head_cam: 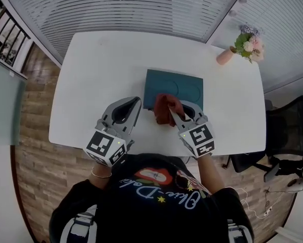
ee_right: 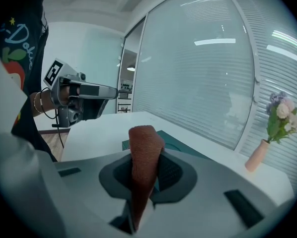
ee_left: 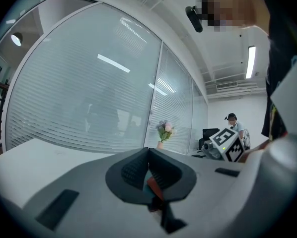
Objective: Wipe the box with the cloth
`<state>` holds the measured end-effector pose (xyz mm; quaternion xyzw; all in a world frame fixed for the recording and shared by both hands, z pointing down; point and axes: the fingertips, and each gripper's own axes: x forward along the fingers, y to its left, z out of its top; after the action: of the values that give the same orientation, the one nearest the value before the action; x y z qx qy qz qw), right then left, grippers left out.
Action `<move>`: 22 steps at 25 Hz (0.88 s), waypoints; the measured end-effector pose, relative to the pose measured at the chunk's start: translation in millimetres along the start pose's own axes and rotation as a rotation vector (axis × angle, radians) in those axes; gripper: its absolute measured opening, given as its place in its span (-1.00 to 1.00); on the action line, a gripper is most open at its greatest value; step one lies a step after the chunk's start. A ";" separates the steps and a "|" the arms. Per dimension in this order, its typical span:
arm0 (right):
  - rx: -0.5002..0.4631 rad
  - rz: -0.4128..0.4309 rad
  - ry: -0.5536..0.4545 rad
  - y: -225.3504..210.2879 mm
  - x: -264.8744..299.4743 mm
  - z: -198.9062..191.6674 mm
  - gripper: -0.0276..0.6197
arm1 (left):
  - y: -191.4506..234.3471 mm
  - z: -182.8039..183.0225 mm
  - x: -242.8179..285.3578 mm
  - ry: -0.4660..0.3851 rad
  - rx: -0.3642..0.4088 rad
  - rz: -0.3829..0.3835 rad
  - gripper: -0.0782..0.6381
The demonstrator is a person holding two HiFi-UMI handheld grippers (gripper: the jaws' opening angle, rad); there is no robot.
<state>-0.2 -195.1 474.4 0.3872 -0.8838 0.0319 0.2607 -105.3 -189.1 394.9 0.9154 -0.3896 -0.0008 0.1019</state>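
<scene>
the teal box (head_cam: 184, 87) lies flat on the white table (head_cam: 101, 65), right of the middle and nearer our edge, with bare tabletop wide on its left and beyond it. the rust cloth (head_cam: 165, 107) hangs over the box's near edge, pinched between the jaws of the right gripper (head_cam: 178, 111). the left gripper (head_cam: 135, 103) sits just beside the box's near left corner, jaws pressed together on nothing. a vase (head_cam: 225, 56) stands well apart near the far right corner. the cloth hides part of that near edge, and we cannot tell whether it touches the box.
</scene>
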 end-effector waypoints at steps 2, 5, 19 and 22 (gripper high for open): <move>0.016 -0.032 0.010 -9.1 -7.1 -6.1 -0.75 | -3.7 -0.6 3.9 0.004 0.001 -0.017 -0.77; 0.040 -0.081 0.024 -23.2 -17.0 -15.3 -0.75 | -8.7 -0.6 9.3 0.009 0.003 -0.042 -0.77; 0.143 -0.293 0.072 -76.4 -65.1 -55.1 -0.75 | -16.9 0.4 18.3 0.021 0.012 -0.089 -0.77; 0.160 -0.334 0.079 -84.0 -75.4 -61.1 -0.75 | -18.5 -0.3 18.0 0.023 0.013 -0.096 -0.77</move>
<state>127.9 -187.6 478.3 0.5464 -0.7909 0.0736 0.2655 -79.6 -189.4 393.1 0.9336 -0.3438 0.0073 0.1004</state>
